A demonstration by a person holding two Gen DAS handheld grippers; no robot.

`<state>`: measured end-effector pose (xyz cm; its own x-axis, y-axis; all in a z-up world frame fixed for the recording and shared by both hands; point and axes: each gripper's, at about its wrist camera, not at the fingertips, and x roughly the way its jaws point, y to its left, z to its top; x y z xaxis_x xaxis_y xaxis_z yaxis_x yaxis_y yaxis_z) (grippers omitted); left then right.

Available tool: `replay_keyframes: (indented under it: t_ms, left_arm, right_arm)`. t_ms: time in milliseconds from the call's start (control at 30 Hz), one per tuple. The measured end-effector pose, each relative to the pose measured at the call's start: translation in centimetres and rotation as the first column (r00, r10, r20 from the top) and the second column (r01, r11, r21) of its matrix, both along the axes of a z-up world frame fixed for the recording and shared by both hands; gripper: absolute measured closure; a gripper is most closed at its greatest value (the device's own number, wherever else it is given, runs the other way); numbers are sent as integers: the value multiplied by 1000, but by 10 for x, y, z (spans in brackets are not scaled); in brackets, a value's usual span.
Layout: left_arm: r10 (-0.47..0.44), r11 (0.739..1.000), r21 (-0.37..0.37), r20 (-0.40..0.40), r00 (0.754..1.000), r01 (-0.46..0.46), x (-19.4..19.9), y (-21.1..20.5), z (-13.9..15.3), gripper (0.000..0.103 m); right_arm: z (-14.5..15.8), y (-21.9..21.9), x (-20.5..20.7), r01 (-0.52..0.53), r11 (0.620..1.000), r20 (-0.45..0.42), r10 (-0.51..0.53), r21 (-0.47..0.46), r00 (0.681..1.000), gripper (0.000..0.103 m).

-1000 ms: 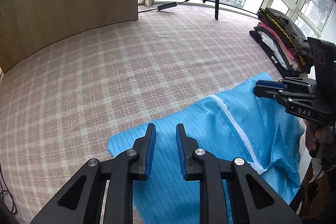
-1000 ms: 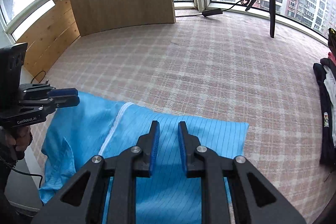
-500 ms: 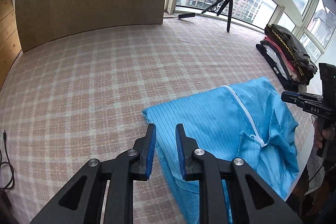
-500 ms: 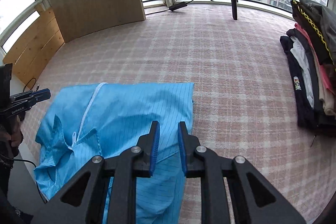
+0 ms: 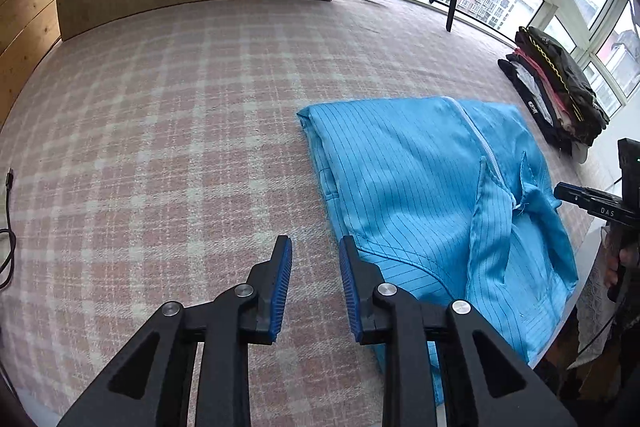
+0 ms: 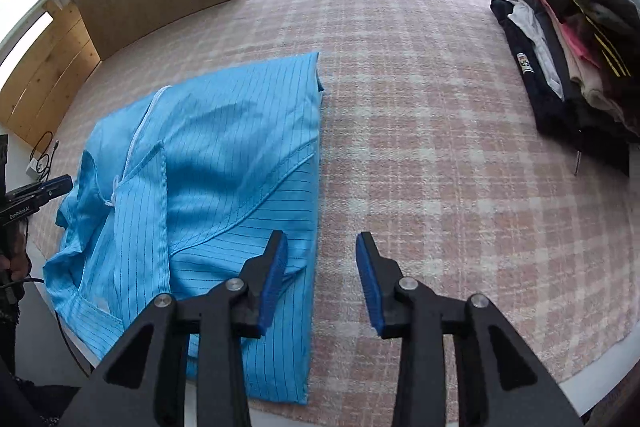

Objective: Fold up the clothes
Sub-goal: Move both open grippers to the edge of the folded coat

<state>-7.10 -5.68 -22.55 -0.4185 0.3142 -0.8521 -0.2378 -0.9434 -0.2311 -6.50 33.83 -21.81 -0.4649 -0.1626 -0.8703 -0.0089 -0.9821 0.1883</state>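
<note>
Both grippers are swinging outward off the blue garment [image 5: 420, 195] lying folded on the plaid surface [image 5: 180, 107], left gripper [image 5: 315, 285] and right gripper [image 6: 322, 281] opening empty, so you're re-gripping both side edges level.

Near hem of the blue garment [image 6: 224, 155] behind the fingers [image 6: 276, 267]; clothes pile [image 6: 576, 39] cropped at right.
</note>
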Motion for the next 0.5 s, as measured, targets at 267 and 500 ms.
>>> replay_keyframes:
  t_ms: [267, 500]
  left_arm:
    - [-166, 986, 1, -14, 986, 166, 13, 47, -2, 79]
    - [-176, 979, -94, 43, 983, 179, 27, 49, -23, 79]
  right_arm:
    - [30, -21, 4, -76, 992, -120, 63, -104, 991, 67]
    - [-17, -48, 14, -159, 987, 33, 159, -3, 987, 76]
